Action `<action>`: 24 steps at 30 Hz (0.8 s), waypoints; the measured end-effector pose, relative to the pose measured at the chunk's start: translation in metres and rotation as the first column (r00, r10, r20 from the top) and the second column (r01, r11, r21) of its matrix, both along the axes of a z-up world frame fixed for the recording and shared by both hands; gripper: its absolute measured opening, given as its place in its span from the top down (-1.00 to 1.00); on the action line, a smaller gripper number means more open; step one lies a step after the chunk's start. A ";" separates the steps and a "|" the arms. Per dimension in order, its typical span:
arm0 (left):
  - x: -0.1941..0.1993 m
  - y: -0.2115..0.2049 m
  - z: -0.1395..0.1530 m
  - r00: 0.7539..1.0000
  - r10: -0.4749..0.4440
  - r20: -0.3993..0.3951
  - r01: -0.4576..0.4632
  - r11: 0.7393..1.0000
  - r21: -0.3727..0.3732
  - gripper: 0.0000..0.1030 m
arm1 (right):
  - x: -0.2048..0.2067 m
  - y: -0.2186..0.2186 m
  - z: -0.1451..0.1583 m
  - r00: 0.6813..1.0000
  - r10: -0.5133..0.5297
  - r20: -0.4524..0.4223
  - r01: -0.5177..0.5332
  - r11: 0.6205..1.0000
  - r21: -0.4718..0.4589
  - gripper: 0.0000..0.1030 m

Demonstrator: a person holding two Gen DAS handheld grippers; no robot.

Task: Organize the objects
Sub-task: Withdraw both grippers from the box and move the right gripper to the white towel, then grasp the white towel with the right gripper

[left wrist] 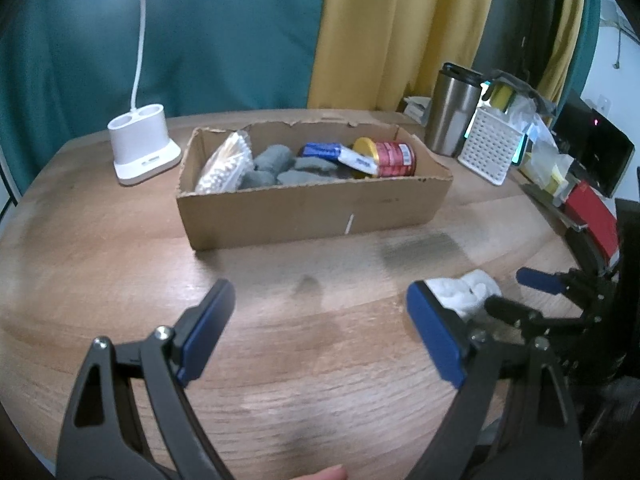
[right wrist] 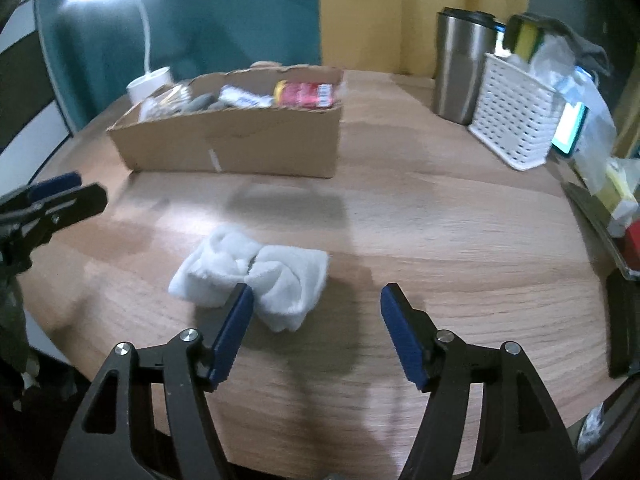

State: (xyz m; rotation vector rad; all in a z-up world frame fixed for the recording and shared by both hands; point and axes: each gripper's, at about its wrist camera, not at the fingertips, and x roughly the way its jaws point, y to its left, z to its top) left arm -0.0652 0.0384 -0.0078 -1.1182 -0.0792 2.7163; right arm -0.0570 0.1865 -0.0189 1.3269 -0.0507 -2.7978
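The cardboard box [left wrist: 312, 216] already holds most items; the white cloth bundle [right wrist: 256, 276] lies on the table [right wrist: 440, 240] just ahead of my right gripper [right wrist: 316, 336]. It looks soft and light, so I'd pinch its cinched middle. Both my grippers, left [left wrist: 320, 336] too, are spread wide and empty.

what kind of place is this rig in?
Probably a home room, at a desk or table: wooden tabletop, desk lamp, curtains, and a cardboard box of household odds and ends.

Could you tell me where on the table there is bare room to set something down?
Bare wood lies between the cardboard box and the white cloth, and right of the cloth toward the white basket. The box interior and the right edge around the steel tumbler are crowded.
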 end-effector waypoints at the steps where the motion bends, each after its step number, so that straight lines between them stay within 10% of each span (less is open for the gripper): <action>1: -0.001 -0.001 0.000 1.000 0.000 0.001 0.000 1.000 0.001 -0.73 | 0.000 0.002 0.002 1.000 -0.003 -0.006 0.003 1.000 -0.013 -0.35; 19: -0.012 -0.003 -0.007 1.000 0.009 0.030 -0.009 1.000 0.002 -0.73 | -0.027 -0.007 -0.014 0.999 0.043 0.026 -0.038 0.986 -0.161 -0.34; 24: -0.016 -0.005 -0.007 0.999 0.014 0.031 -0.014 1.000 0.007 -0.73 | -0.030 -0.013 -0.012 0.996 0.084 0.027 -0.077 0.978 -0.193 0.13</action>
